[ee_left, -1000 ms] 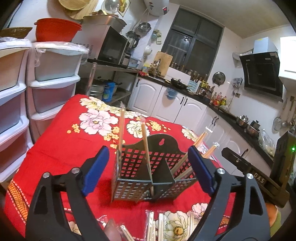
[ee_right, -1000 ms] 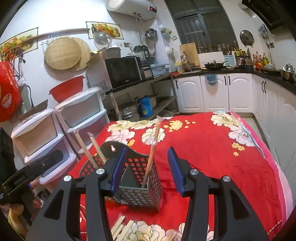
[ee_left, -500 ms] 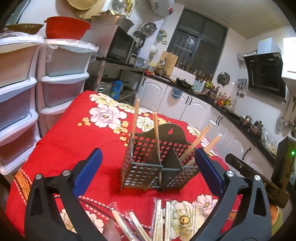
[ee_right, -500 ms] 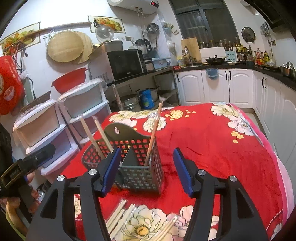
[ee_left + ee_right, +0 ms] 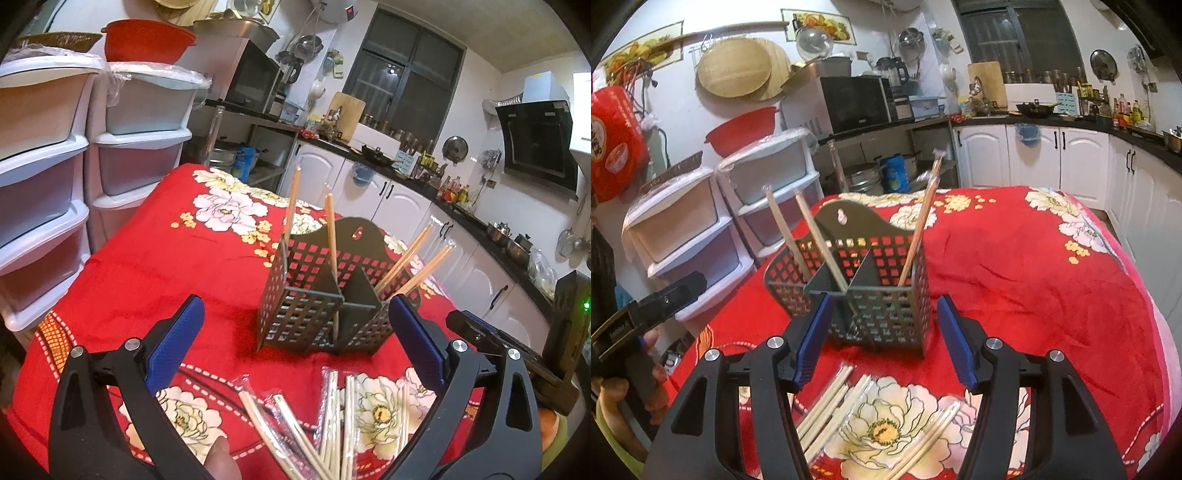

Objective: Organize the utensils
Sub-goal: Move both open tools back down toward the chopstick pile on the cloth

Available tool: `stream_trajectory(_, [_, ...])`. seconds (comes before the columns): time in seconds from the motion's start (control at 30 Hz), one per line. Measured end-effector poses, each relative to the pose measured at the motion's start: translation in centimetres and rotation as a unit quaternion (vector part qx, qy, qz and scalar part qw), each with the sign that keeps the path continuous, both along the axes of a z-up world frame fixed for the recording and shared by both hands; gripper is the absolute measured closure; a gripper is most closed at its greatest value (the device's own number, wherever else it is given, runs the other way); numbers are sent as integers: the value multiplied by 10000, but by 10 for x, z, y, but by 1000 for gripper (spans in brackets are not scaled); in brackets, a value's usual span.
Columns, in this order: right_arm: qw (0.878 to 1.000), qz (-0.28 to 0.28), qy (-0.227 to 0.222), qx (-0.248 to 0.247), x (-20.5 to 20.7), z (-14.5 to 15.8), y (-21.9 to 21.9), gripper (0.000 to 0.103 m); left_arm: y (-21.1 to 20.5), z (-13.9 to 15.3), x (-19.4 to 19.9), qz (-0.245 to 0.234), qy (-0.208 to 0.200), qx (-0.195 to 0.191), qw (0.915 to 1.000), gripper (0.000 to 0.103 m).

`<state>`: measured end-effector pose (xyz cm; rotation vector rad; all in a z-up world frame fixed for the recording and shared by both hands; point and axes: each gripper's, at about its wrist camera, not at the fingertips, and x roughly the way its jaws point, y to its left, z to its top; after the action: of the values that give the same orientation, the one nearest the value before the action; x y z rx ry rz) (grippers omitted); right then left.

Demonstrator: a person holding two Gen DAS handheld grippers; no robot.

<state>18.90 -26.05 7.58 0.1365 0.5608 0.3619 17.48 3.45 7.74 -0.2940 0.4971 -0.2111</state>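
Black perforated holder (image 5: 317, 302) sits mid-frame beyond the wide-open, empty left gripper (image 5: 295, 339); wrapped chopsticks (image 5: 332, 413) lie below. The right gripper (image 5: 882, 336), partly open and empty, frames the holder's near corner.

I see a dark perforated utensil caddy (image 5: 314, 295) upright on the red floral worktop, four wrapped chopsticks (image 5: 916, 236) leaning in its compartments, more wrapped chopsticks (image 5: 332, 406) lying loose just before it

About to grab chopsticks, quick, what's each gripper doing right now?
Left gripper: open, just widened, holding nothing.
Right gripper: open, just widened, holding nothing.
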Motion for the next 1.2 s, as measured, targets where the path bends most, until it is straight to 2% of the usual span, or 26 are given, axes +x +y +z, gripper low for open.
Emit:
stream_trajectory(0.43, [9989,256,385,-59,1,-25,15,46,19,-31,-4,262,445,-110,9986,12])
stream_trajectory(0.73, [9975,406,565,-144,0,-40,26,46,23,-47,-5,360,632,-7,9974,12])
stream_trajectory(1.2, [9927,450,1026,-439,9,-74,43,47,31,-79,1,553,1165,149,9915,12])
